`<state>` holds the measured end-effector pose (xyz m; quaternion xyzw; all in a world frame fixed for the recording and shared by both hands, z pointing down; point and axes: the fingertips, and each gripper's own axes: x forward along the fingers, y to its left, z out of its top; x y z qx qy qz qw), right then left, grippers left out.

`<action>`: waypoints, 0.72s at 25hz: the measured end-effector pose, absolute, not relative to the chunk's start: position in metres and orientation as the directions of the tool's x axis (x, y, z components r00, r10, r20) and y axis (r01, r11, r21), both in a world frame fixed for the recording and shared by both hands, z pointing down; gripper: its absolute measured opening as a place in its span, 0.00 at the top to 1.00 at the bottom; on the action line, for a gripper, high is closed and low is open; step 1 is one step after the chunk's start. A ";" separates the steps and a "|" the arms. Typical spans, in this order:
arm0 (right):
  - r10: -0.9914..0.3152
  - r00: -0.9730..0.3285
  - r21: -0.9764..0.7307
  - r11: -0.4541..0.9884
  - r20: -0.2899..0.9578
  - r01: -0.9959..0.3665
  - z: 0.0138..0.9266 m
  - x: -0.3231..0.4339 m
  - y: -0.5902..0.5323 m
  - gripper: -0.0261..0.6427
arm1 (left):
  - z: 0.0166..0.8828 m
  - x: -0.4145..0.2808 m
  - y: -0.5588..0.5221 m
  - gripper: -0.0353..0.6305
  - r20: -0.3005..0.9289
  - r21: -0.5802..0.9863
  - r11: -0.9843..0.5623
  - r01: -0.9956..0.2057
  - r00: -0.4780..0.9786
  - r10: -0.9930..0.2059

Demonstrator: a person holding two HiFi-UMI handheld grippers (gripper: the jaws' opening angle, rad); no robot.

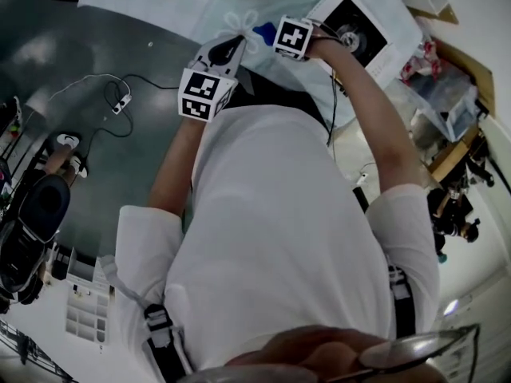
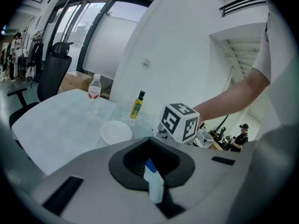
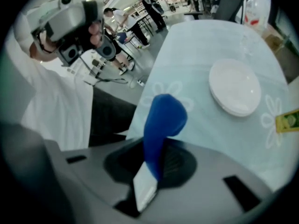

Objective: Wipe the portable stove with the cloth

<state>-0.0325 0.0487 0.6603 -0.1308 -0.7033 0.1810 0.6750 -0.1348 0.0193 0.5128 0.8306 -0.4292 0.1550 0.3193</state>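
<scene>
No print here is sharp enough for me to read. The water bottle (image 2: 94,93) wears a red label and the yellow bottle (image 2: 136,107) a greenish one, both too small to make out. Each marker cube (image 2: 180,121) on my tools shows only black-and-white squares.

My left tongs (image 2: 151,171) are clenched, their blue-and-white tips pressed together with nothing between them, held in the air at the near edge of the tabletop (image 2: 56,125). My right tongs (image 3: 164,115) are clenched too, the blue tips closed on nothing. They hover over the pale, flower-printed tabletop and point toward the white plate (image 3: 235,87).

The portable stove (image 1: 357,24), white with a black round burner, sits on the tabletop's right side in the head view, just beside my right tool's marker cube. I cannot tell whether they touch.
</scene>
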 end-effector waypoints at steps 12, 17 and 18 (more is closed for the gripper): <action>0.045 -0.572 -0.323 0.861 0.819 -0.394 0.548 0.034 -0.079 0.85 | 0.490 -0.071 0.005 0.90 0.551 0.381 -0.528 -0.759 0.645 -0.529; -0.092 -0.552 -0.263 0.806 0.829 -0.530 0.537 0.125 -0.120 0.85 | 0.482 -0.044 -0.011 0.90 0.565 0.368 -0.559 -0.743 0.656 -0.501; -0.110 -0.536 -0.249 0.797 0.837 -0.551 0.539 0.144 -0.126 0.85 | 0.482 -0.038 -0.015 0.90 0.567 0.366 -0.566 -0.739 0.659 -0.494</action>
